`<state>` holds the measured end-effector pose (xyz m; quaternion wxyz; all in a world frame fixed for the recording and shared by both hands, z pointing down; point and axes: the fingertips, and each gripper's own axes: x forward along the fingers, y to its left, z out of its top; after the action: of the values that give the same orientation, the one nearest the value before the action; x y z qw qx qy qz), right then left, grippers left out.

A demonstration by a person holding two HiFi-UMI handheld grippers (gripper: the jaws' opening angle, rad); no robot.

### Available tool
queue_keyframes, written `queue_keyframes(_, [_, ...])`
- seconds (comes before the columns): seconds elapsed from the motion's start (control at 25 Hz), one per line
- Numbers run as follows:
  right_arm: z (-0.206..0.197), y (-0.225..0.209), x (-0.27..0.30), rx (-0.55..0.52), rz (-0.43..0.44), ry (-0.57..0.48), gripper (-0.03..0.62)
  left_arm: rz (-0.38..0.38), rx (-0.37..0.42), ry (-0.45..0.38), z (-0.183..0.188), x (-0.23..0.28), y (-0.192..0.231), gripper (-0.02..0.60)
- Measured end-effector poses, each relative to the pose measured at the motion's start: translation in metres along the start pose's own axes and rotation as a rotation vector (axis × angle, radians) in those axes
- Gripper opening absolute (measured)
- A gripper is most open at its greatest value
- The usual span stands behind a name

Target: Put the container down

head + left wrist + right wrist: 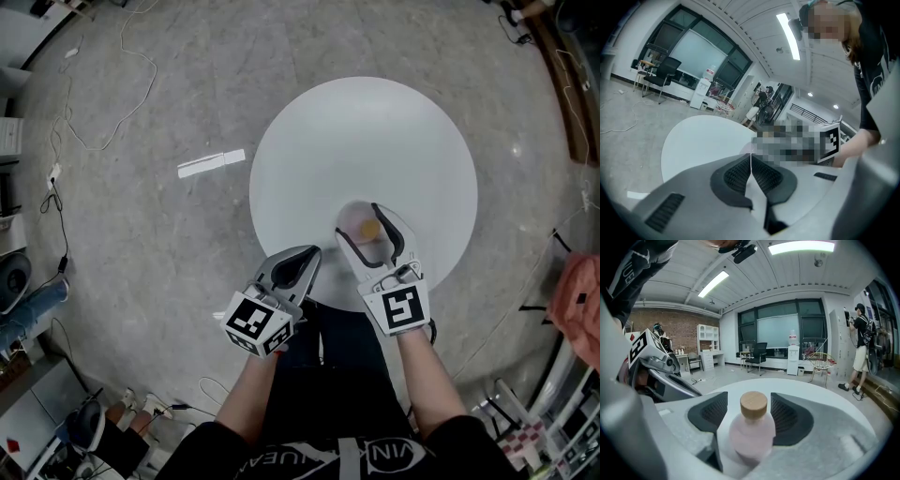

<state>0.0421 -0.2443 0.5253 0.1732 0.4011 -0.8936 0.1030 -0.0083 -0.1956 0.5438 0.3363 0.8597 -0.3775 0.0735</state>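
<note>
The container [367,228] is a small pale pink bottle with a wooden cap. It stands upright on the round white table [375,131], near the table's front edge. My right gripper [361,223] is open, with one jaw on each side of the bottle. In the right gripper view the bottle [752,430] fills the gap between the dark pads [711,414], and a thin gap shows at the left pad. My left gripper [305,255] hovers at the table's near edge, left of the bottle. In the left gripper view that gripper [751,161] is shut, pads together, with nothing between them.
Grey floor surrounds the table, with cables [131,56] at the upper left and a white strip [211,163] left of the table. An office chair [757,355] and a wire chair [818,363] stand beyond the table. A person [859,345] stands at the far right wall.
</note>
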Motion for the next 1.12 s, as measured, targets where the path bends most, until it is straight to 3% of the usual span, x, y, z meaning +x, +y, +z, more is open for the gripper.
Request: queue_keyframes(1.12, [-0.036, -0.003, -0.048, 0.181, -0.127, 0.077, 0.273, -0.022, 0.046, 0.003, -0.017, -0.027, -0.029, 0.015])
